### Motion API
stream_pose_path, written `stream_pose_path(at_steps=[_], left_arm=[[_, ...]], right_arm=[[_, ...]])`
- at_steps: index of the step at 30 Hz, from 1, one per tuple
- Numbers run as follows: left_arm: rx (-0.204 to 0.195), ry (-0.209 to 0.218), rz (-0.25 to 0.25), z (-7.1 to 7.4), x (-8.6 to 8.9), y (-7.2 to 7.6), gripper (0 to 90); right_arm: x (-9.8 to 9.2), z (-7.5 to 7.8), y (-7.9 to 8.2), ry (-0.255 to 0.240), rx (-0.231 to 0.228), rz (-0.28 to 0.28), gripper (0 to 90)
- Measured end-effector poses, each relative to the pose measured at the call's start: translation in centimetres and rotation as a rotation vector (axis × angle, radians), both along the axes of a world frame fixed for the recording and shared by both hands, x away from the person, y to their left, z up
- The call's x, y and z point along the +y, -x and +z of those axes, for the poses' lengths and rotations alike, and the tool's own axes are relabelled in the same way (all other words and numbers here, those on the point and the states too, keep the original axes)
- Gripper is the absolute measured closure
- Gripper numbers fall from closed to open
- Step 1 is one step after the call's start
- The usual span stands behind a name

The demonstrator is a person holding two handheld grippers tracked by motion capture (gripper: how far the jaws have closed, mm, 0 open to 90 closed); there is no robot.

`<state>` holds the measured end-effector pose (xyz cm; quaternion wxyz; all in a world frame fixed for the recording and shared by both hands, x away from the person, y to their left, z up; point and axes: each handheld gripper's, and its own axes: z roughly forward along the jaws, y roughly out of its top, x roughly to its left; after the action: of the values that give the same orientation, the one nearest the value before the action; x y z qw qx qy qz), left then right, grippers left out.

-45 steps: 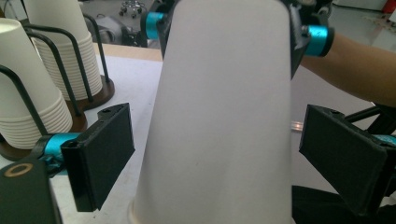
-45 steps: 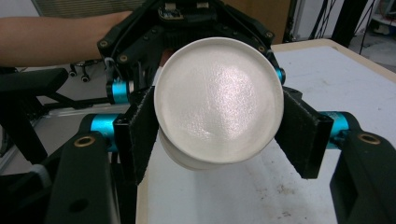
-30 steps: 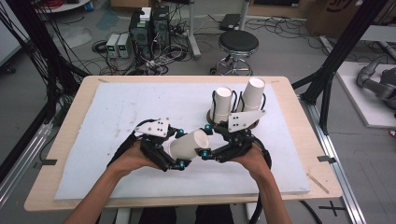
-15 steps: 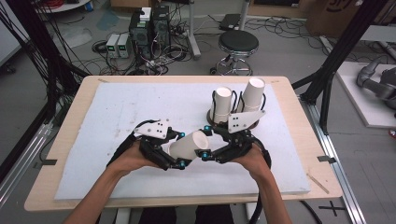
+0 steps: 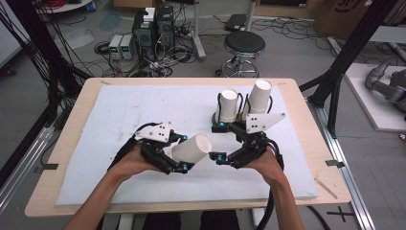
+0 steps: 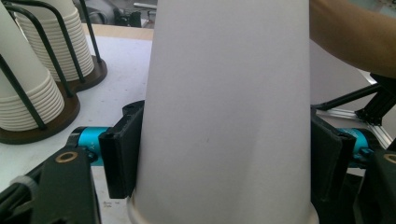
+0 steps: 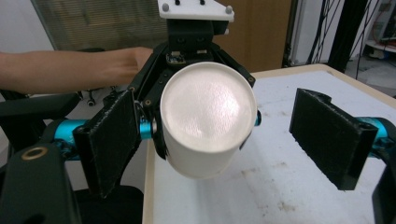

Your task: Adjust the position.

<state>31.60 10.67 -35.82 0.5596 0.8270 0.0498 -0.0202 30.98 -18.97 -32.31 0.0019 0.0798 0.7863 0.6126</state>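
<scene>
Since a moment ago, my right gripper [image 5: 216, 142] has just spread its jaws and let go of the paper cup [image 5: 191, 148], which lies sideways above the white mat [image 5: 119, 120], clenched at its rim end by my left gripper [image 5: 182, 153], near two cup stacks [image 5: 229, 106].

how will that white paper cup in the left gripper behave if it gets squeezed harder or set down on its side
The paper cup looks thin-walled and probably very light, so a harder squeeze from the left gripper would likely dent it. Its tapered round shape suggests it would roll in a curve if laid on the white mat. Its smooth wall might slip towards the narrow end.
</scene>
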Motion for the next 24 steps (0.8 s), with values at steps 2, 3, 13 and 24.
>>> stream_pose_path(at_steps=[2,3,13,24], left_arm=[[-0.006,-0.007,0.001,0.0,0.1,0.0,25.9],[-0.004,-0.008,0.003,0.0,0.1,0.0,25.9],[-0.014,-0.174,0.028,1.2,1.8,0.6,25.9],[-0.014,-0.399,0.041,2.6,2.0,1.0,25.9]], right_arm=[[-0.3,0.1,0.1,0.009,-0.002,-0.011,16.0],[-0.3,0.1,0.1,0.01,-0.004,-0.009,16.0],[-0.5,0.7,0.2,0.157,-0.009,-0.014,16.1],[1.8,1.7,-0.1,0.391,-0.042,0.029,16.1]])
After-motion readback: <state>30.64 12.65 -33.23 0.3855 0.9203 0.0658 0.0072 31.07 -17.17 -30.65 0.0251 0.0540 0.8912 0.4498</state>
